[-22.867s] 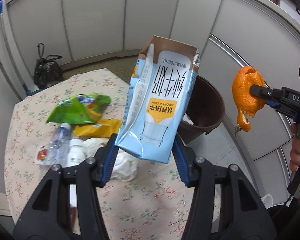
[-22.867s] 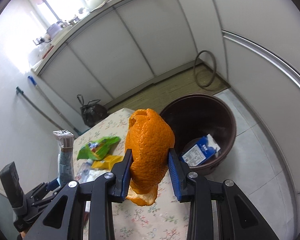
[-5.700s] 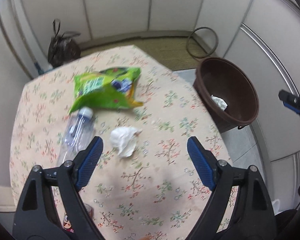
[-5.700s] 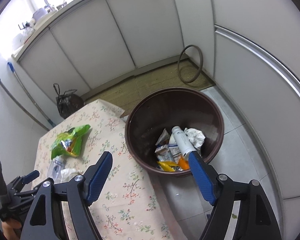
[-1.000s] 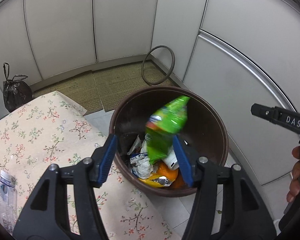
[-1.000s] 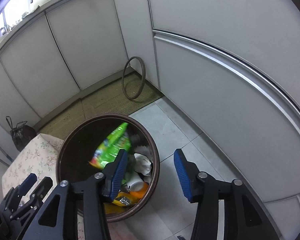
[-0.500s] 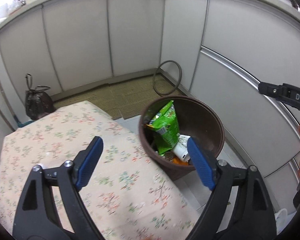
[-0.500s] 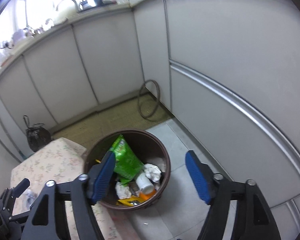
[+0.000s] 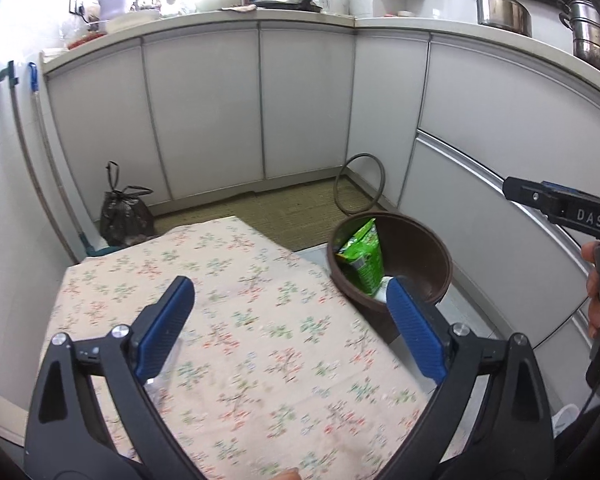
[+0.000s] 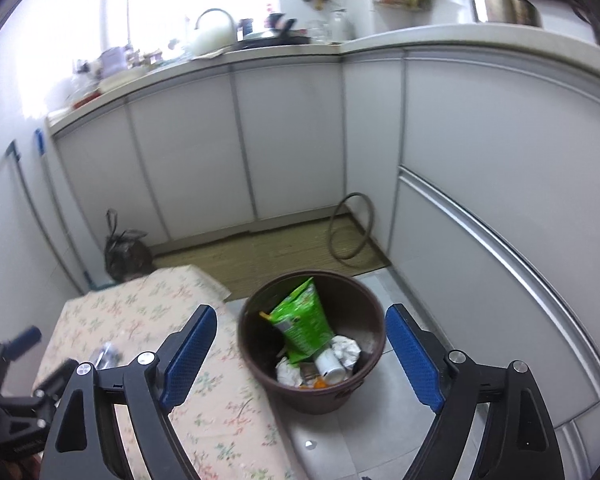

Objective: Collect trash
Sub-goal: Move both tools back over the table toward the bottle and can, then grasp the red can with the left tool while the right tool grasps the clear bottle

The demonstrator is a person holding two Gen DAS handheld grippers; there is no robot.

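The brown trash bin (image 10: pixel 312 400) stands on the floor beside the floral-cloth table (image 10: pixel 148 316). A green snack bag (image 10: pixel 300 324) leans upright inside it, above crumpled tissue (image 10: pixel 344 348), a white bottle (image 10: pixel 330 366) and orange peel. My right gripper (image 10: pixel 300 356) hangs high over the bin, its jaws opening with nothing between them. My left gripper (image 9: pixel 288 320) is above the table, its jaws also opening and empty; the bin (image 9: pixel 440 248) and green bag (image 9: pixel 360 256) lie ahead to its right. A clear plastic bottle (image 10: pixel 108 354) lies blurred on the table.
A tied black bag (image 9: pixel 124 216) sits on the floor by the far cabinets. A hose ring (image 9: pixel 360 184) leans against the cabinet corner behind the bin. A hand (image 9: pixel 596 292) holds the right gripper (image 9: pixel 560 210) at the right edge. Mop handles lean on the left wall.
The green bag left the left jaws and dropped into the bin. Both grippers rose and drew back from the bin while their jaws spread wider.
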